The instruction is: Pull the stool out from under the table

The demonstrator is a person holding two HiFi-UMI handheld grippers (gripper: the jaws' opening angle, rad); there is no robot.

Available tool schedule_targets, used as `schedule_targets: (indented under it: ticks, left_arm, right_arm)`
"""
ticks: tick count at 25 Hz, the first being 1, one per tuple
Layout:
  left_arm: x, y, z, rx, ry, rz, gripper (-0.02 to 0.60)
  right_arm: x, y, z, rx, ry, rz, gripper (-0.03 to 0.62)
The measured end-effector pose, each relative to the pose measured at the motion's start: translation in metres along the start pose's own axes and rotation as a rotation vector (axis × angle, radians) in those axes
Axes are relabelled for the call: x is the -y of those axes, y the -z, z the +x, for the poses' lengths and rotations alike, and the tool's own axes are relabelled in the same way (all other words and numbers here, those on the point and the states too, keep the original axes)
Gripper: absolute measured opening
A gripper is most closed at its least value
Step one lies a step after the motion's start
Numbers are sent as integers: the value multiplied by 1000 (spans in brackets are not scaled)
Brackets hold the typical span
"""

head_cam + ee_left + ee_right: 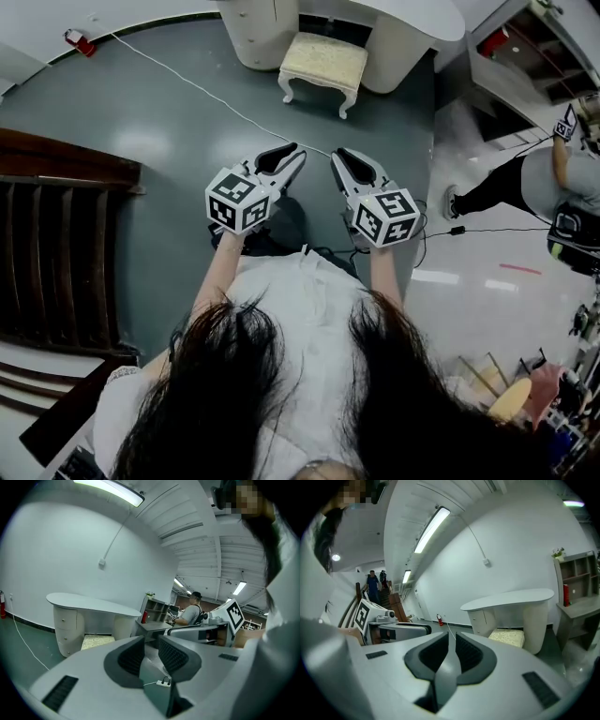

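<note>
The stool (323, 66), white-legged with a cream cushion, stands half tucked under the white table (412, 21) at the far end of the grey floor. My left gripper (289, 156) and right gripper (343, 159) are held side by side in front of me, well short of the stool. Both are shut with nothing between their jaws. In the left gripper view the jaws (151, 651) point toward the table (93, 604), with the stool (97, 642) below it. In the right gripper view the shut jaws (451, 652) face the stool (507, 637).
A white cable (187, 84) runs across the floor toward a red extinguisher (80, 42). Dark wooden stairs (56, 253) lie at the left. Another person (553, 183) stands at the right near a shelf unit (525, 56). A power strip (163, 682) lies on the floor.
</note>
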State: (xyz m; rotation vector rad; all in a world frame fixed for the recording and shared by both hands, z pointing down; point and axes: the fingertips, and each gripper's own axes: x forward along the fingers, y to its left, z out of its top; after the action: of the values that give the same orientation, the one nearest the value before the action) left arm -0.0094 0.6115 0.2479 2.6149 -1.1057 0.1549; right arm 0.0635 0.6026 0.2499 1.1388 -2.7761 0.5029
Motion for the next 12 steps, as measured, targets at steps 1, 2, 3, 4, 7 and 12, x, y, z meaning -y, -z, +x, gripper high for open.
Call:
schedule_targets:
  ticks: [1,2,3,4,7,12]
  left_arm:
    - [-7,-4,6,-5,7,2,97]
    - [-15,-7,12,-11,14,2,97]
    - [-23,-9,16,-18,19,0,95]
    - [-32,-12,21,-26,23,-2,95]
    - [-61,-17,30,-45,33,-16,97]
    - [-112,-28,47,-55,49,-48,96]
  right_arm:
    - [5,-3,7,0,5,8,60]
    - [10,-5,14,-2,10,16,60]
    - [15,-7,22,-6,16,22,60]
    - [18,-9,31,-11,21,28,60]
    - [27,-15,57,-28,36,43,60]
    - [41,-24,98,-58,61,57,60]
